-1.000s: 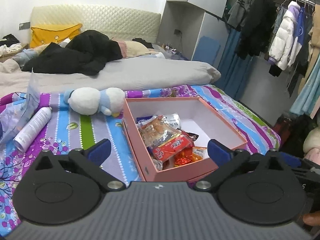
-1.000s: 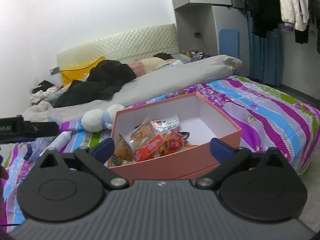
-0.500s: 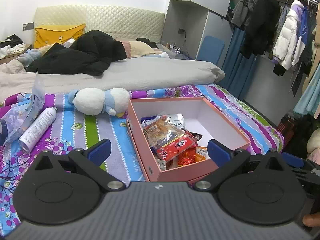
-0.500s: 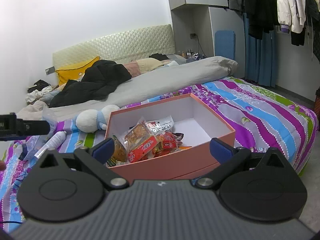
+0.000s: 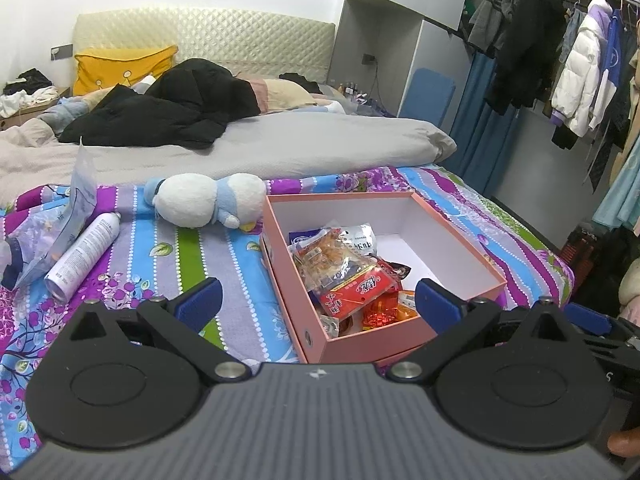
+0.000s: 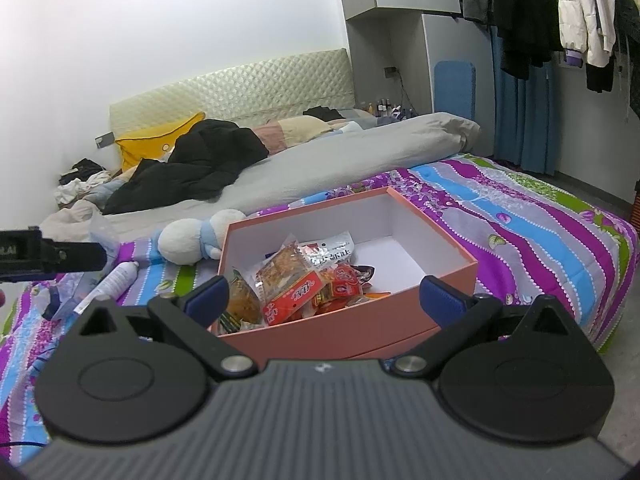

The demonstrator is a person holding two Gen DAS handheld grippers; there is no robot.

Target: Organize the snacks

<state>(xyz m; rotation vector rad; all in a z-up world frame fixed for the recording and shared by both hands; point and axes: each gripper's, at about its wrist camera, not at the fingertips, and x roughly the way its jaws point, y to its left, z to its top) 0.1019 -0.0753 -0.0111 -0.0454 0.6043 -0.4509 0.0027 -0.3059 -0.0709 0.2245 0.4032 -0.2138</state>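
A pink open box (image 5: 460,236) (image 6: 448,240) sits on the striped bedspread. Several snack packets lie piled in its near-left part, a red packet (image 5: 358,290) (image 6: 294,294) on top. The box's far right floor is bare white. My left gripper (image 5: 318,302) hangs open above the bed, just short of the box's near wall, fingers empty. My right gripper (image 6: 326,296) is open too and empty, its fingers spread across the box's near side. The left gripper's body (image 6: 48,256) shows at the left edge of the right wrist view.
A white and blue plush toy (image 5: 204,200) (image 6: 192,236) lies left of the box. A white spray can (image 5: 82,256) (image 6: 116,280) and a clear plastic bag (image 5: 60,220) lie further left. A grey duvet (image 5: 280,148) and black clothes lie behind; hanging coats (image 5: 528,44) to the right.
Both grippers have drawn back and risen a little, so the box and bed sit lower and smaller in view. Both stay open and empty; nothing on the bed has moved.
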